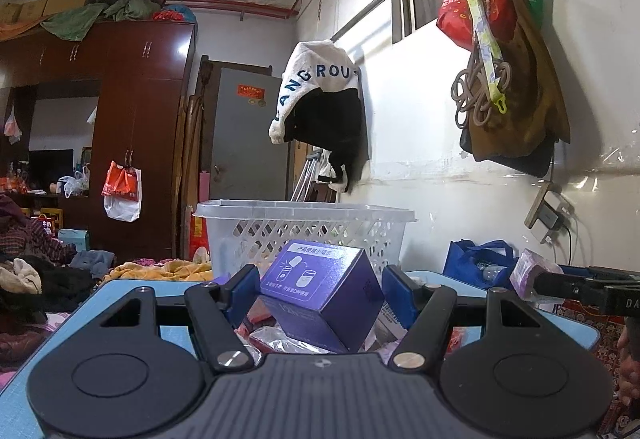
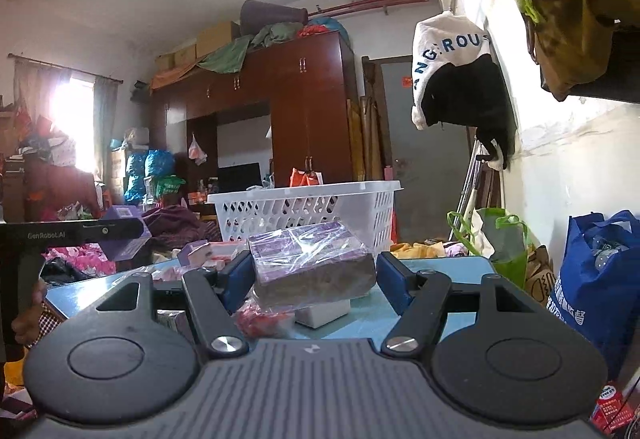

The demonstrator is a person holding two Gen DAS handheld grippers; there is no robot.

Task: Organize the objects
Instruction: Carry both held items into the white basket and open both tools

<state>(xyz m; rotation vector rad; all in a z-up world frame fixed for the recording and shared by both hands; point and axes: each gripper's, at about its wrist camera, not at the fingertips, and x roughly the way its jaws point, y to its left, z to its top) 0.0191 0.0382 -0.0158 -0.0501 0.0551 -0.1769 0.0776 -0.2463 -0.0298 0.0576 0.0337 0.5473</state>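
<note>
- The left gripper (image 1: 318,293) pinches a purple box (image 1: 320,291) between its blue pads, tilted so 1 corner points down; the box hangs clear of the clutter under it.
- The right gripper (image 2: 316,275) pinches a purple packet in clear wrap (image 2: 312,263), held level above the table top; its pads press on both short ends.
- Both grippers point level toward a white basket (image 2: 304,207) that stands at the far side of the blue table (image 2: 440,263), close behind each held thing.
- In the left wrist view the right gripper and its packet show at the right edge; in the right wrist view the left gripper and its box show at the left edge, so the 2 hands work side by side.
- Through the basket's lattice some shapes show, but I cannot tell what lies inside.
- Still on the table, near the grippers: a red crinkly packet (image 2: 260,319), a white box (image 2: 324,313) under the held packet, and small pink and purple boxes (image 2: 200,253) further left.
- Judgement: the task is midway. 2 things are lifted and not yet dropped in the basket; several more wait on the table.
- Next, each load must rise over the basket's rim before the jaws part. The tilted box could catch the rim.
</note>
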